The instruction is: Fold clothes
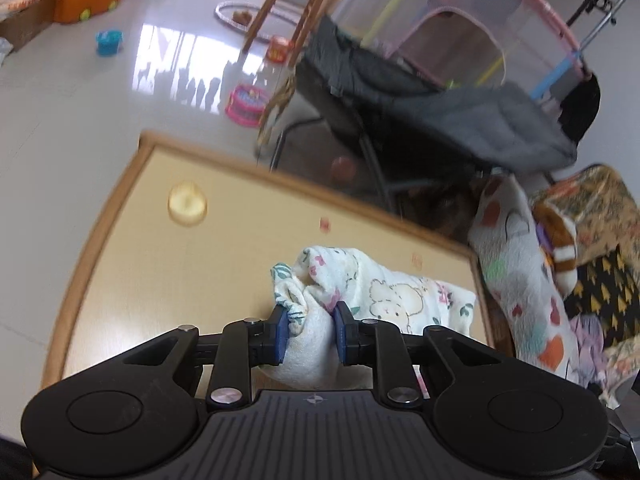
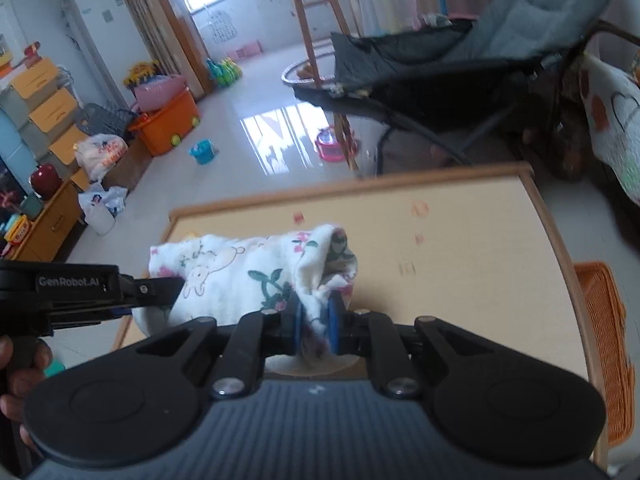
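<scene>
A white garment printed with bears and flowers [image 1: 384,292] hangs bunched between both grippers above the wooden table [image 1: 160,216]. My left gripper [image 1: 310,320] is shut on its left end, with cloth squeezed between the blue pads. My right gripper [image 2: 314,318] is shut on the right end of the same garment [image 2: 240,268], fabric pinched between its pads. In the right wrist view the left gripper's black body [image 2: 80,292] reaches in from the left, with a hand [image 2: 16,364] on its handle.
A heart-patterned blanket [image 1: 516,264] and other clothes lie piled off the table's right edge. An orange woven basket [image 2: 604,344] sits to the right of the table [image 2: 480,248]. Behind the table stands a dark reclining chair [image 2: 440,60]. Toys and an orange bin [image 2: 168,124] are on the floor.
</scene>
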### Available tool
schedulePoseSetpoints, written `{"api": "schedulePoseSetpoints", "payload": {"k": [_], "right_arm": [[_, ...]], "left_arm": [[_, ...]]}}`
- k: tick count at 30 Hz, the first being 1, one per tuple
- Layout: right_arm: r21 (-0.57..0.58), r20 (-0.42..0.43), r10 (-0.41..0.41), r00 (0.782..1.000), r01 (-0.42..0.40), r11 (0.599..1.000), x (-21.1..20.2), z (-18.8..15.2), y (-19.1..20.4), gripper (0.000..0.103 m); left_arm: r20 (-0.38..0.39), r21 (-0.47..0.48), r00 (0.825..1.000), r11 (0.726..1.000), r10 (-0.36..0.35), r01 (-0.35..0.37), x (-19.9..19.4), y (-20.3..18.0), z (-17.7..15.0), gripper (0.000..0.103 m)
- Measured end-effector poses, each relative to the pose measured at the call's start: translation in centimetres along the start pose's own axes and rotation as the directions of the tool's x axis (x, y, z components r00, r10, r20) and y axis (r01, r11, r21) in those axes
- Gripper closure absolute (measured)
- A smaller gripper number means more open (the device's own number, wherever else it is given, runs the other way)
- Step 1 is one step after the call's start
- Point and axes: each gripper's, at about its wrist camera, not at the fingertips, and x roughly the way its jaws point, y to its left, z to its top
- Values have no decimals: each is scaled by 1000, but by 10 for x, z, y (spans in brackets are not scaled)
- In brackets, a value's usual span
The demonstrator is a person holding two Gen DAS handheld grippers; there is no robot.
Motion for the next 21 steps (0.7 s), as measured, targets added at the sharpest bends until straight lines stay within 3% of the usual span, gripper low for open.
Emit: {"api": "schedulePoseSetpoints", "payload": {"k": [11, 21], "right_arm": [[-70, 17, -15, 1000, 16, 997, 53, 53, 13, 90], [-91, -99, -77, 992, 68, 993, 107, 39, 8, 89]], "left_arm": [[61, 47, 996, 996, 67, -70, 36, -2, 51, 80], [-10, 71, 990, 987, 142, -141, 93, 19, 53, 76]]}}
